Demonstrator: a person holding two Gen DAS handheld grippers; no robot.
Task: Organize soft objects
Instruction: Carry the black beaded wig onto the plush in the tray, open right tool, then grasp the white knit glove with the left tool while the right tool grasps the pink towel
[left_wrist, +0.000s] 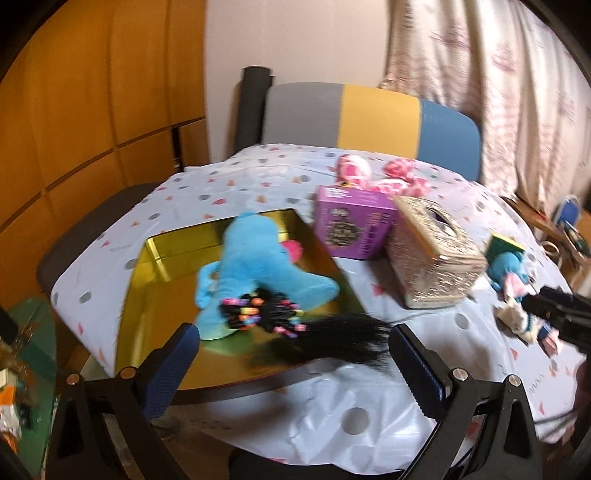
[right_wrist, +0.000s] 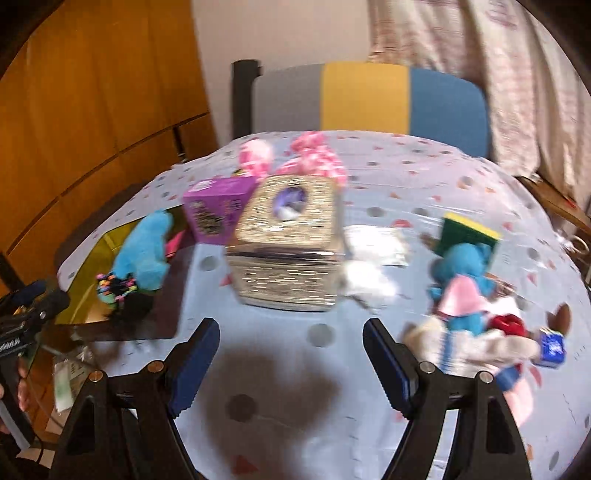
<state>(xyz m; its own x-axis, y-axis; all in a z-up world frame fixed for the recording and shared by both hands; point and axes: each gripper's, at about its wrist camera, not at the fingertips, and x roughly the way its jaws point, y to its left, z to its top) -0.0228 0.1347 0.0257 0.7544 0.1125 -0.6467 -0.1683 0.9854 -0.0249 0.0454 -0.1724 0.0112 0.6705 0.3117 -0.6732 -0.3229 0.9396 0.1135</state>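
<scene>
Table (right_wrist: 406, 177) with a spotted plastic cloth carries everything. Gold tray (left_wrist: 155, 280) sits at its left edge, and the big blue plush (left_wrist: 255, 258) already lies inside it, with a black hairpiece with coloured beads (left_wrist: 266, 314) draped over the plush and spilling across the tray's near rim. Metallic tissue box (right_wrist: 284, 258) stands mid-table, touching the purple box (right_wrist: 216, 206) on its left. Pink plush pieces (right_wrist: 306, 158) lie at the far edge behind both boxes. Near the right edge is the unsorted pile (blurred): small blue plush (right_wrist: 461, 273), a pale soft toy (right_wrist: 472, 343) below it, a green-yellow sponge (right_wrist: 469, 232) behind.

Left gripper (left_wrist: 291, 354) hovers over the tray's near rim, jaws wide, empty. Right gripper (right_wrist: 291, 354) hovers over bare cloth just left of the pile, jaws wide, empty.

Risks, as I judge them: the hairpiece hangs over the rim and may slide off or snag a finger; a grab into the tangled pile could drag several toys or the sponge along; the loose cloth may bunch (it wrinkles at the near edge).

Room: striped chair (left_wrist: 369, 114) at the far edge, wood panelling left, curtain right.
</scene>
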